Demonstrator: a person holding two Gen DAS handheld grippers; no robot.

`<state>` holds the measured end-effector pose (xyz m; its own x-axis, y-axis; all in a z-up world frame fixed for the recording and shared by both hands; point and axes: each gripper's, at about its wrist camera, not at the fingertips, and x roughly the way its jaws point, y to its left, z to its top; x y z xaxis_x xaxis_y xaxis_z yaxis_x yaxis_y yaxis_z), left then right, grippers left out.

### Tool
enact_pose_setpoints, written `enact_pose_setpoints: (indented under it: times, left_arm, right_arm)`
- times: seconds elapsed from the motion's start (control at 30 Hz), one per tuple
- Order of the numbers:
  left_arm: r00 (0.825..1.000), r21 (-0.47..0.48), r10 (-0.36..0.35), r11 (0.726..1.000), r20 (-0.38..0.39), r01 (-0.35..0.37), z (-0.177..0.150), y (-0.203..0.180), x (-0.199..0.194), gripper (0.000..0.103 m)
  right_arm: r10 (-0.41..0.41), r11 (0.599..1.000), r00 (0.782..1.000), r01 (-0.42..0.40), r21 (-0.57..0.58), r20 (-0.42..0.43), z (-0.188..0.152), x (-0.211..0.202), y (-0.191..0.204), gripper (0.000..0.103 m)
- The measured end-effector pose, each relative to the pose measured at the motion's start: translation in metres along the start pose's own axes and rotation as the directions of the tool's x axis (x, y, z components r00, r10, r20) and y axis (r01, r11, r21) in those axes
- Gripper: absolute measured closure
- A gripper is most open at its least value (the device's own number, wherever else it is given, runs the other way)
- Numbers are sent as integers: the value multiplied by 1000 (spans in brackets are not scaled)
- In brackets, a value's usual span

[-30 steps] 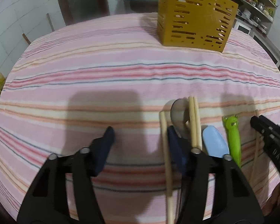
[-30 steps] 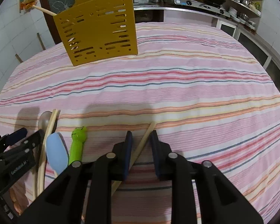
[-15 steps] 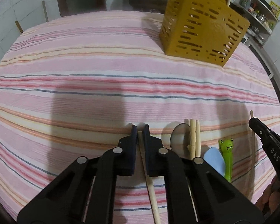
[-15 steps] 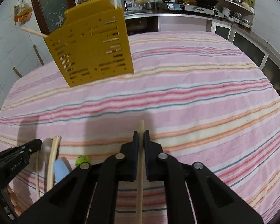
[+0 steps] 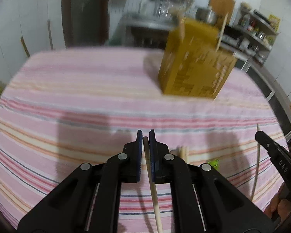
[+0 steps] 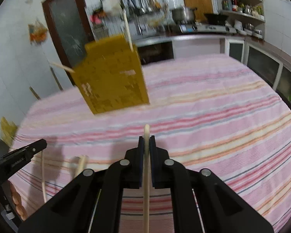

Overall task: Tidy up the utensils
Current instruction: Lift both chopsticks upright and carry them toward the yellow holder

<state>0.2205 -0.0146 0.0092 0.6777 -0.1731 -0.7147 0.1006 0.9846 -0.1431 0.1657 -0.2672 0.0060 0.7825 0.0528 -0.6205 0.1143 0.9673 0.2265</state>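
My left gripper (image 5: 145, 136) is shut on a wooden chopstick (image 5: 154, 196), held above the striped tablecloth. My right gripper (image 6: 146, 141) is shut on another wooden chopstick (image 6: 146, 178), also lifted off the cloth. A yellow slotted utensil holder (image 5: 194, 64) stands at the far side of the table, blurred, with chopsticks sticking out of it; in the right wrist view the holder (image 6: 110, 77) is up left. Below the left gripper lie more chopsticks (image 5: 182, 151) and a green frog-headed utensil (image 5: 213, 163), mostly hidden by the fingers. The right gripper (image 5: 275, 155) shows at the right edge, the left gripper (image 6: 25, 153) at the left edge.
The pink striped tablecloth (image 6: 223, 116) covers the whole table. Behind it runs a kitchen counter with a pot (image 6: 182, 13) and shelves (image 6: 242, 5). A dark door (image 6: 67, 27) stands at the back left.
Both grippers closed on a chopstick each, then rose off the cloth and tilted up, so the holder and kitchen now sit lower in view. The utensils left on the table slid under the fingers.
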Motion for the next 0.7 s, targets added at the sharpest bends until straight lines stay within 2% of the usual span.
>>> enact_pose_setpoints:
  times: [0.1, 0.23, 0.43, 0.53, 0.7]
  left_arm:
    - [995, 33, 6, 999, 97, -9, 2, -6, -26, 98]
    - [978, 56, 13, 998, 207, -25, 0, -11, -58, 98]
    - [930, 89, 37, 993, 366, -74, -18, -20, -98, 98]
    - [910, 96, 44, 991, 413, -91, -27, -21, -112, 98]
    - [886, 95, 55, 989, 460, -111, -36, -25, -124, 98]
  right_arm:
    - [16, 1000, 997, -15, -11, 82, 1, -20, 1, 97]
    - [45, 999, 983, -43, -17, 177, 0, -44, 0, 97]
    - [43, 998, 961, -30, -51, 273, -10, -71, 3, 97]
    - [40, 997, 952, -18, -75, 304, -15, -81, 6, 97]
    - [40, 995, 939, -7, -99, 340, -23, -98, 9, 97]
